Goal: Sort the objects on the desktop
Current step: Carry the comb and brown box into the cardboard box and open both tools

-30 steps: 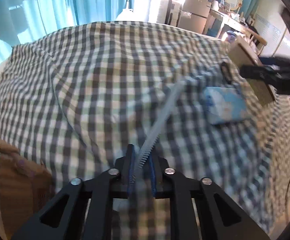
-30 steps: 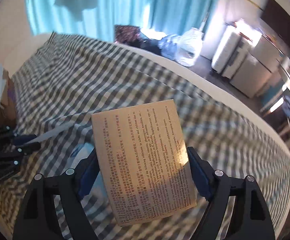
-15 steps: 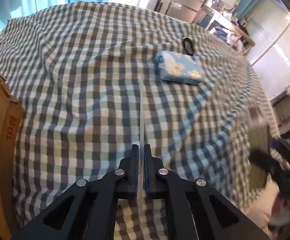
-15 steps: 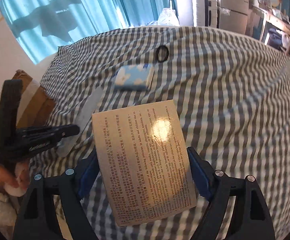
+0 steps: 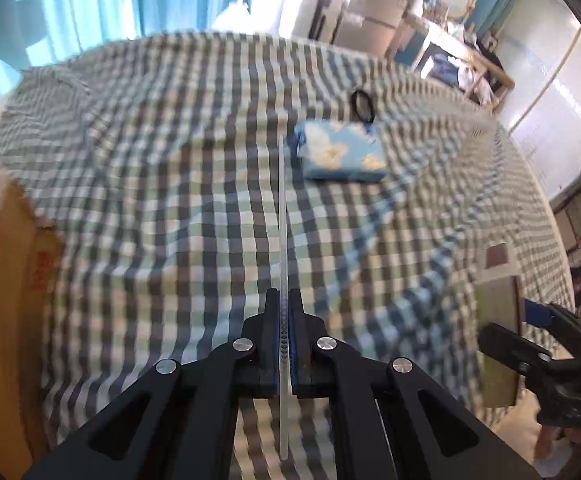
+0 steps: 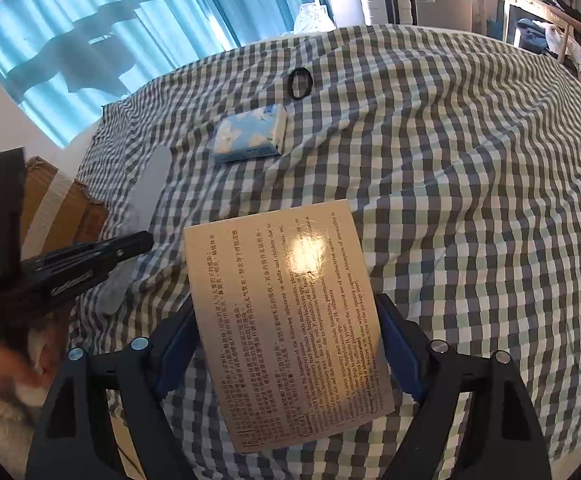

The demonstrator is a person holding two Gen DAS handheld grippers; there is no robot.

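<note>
right hand-held gripper point(image 6: 286, 344): jaws clamped on tan printed box point(image 6: 286, 316), held above checked bed cover point(image 6: 470, 184) | left hand-held gripper point(image 6: 130, 242): at left, nipping a pale translucent comb point(image 6: 146, 192) | on cover: blue cloud-print tissue pack point(image 6: 250, 136), black hair tie point(image 6: 300, 83) just beyond | cardboard box point(image 6: 66, 208) at left edge

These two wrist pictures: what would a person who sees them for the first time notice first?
First the tan medicine box covered in small print, held in the right gripper and filling the lower middle of its view. Next the thin clear comb, seen edge-on and pinched in the shut left gripper. Behind both, on the checked cloth, lie a blue tissue pack and a black hair tie.
</note>
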